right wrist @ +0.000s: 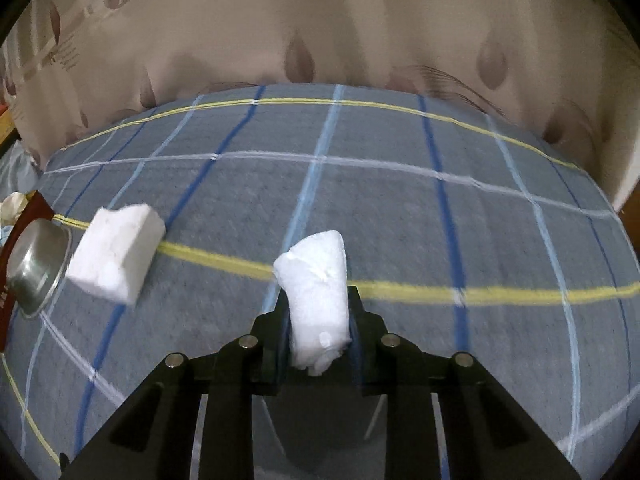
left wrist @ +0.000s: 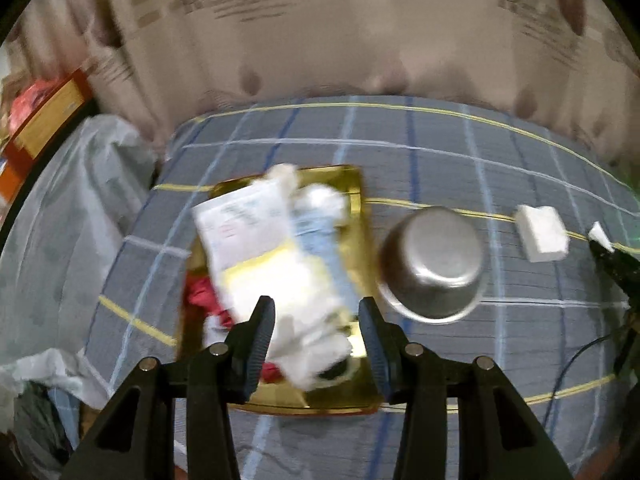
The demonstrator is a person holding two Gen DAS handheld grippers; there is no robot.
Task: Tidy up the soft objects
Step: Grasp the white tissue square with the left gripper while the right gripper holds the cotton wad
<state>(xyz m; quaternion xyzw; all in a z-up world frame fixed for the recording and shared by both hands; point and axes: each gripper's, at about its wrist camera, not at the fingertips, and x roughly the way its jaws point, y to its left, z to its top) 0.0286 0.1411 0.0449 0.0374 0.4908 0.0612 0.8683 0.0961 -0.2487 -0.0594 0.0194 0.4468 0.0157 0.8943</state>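
The right gripper (right wrist: 318,312) pinches a white foam piece (right wrist: 316,292) across its lower half, jaws pressed into its sides, and holds it clear above the checked blanket (right wrist: 400,208). The piece looks light and spongy; it will likely dent under the pads and could twist in the grip, so a hold low across the middle seems best. A second foam block (right wrist: 114,254) lies on the blanket to the left, just beside an upturned steel bowl (right wrist: 34,268); its flat faces offer an easy side-to-side grasp. The left gripper (left wrist: 316,320) hangs spread with nothing pressed between its jaws, over a gold tray (left wrist: 360,240) heaped with white cloths (left wrist: 308,308), paper packets (left wrist: 244,220) and something red (left wrist: 204,296). The blanket right of the held piece is bare and gives free room; the curtain (right wrist: 320,20) closes the far edge, and the bowl stands tight between tray and block, so a path to the tray must go over or behind it
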